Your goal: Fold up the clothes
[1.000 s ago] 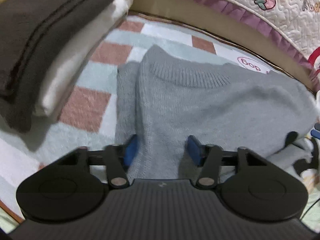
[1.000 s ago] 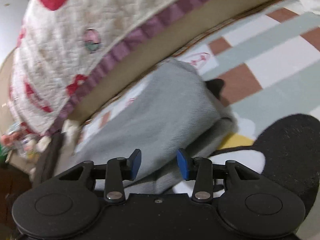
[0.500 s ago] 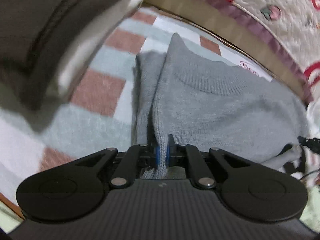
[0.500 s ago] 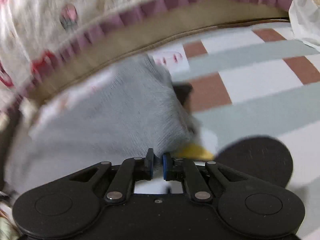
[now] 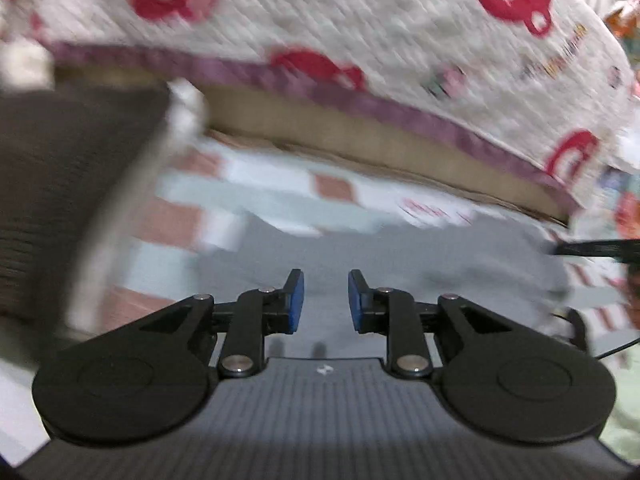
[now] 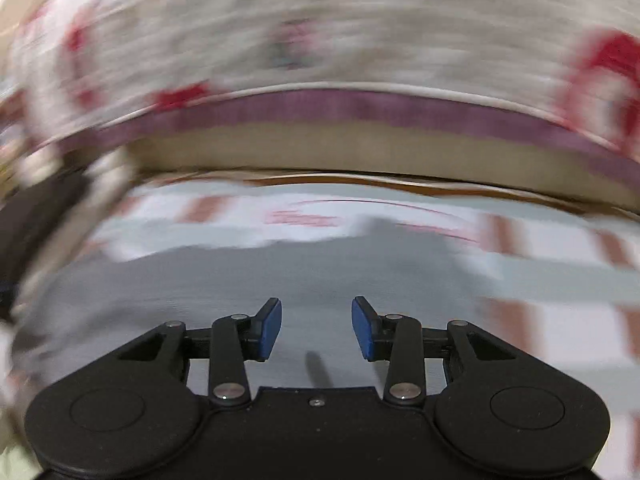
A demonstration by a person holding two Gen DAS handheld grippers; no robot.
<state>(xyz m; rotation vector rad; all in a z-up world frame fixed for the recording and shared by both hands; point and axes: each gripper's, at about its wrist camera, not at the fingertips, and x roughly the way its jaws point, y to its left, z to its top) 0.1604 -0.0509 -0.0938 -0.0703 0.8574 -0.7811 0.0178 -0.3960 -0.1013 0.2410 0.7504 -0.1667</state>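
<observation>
Left tongs (image 5: 325,300) and right tongs (image 6: 316,330), blue pads parted and gripping nothing, hover above the grey knitted sweater (image 6: 248,276). It lies flat on the checked pink-and-green mat (image 6: 560,276), apparently released so a fold can settle; motion blur hides details.

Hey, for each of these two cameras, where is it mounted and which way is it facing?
Left wrist: on the left gripper, looking forward over the grey sweater; its open blue-padded fingers show.
Right wrist: on the right gripper, facing the same way; open fingers show.
Shared: sweater, checked mat, quilt behind.
</observation>
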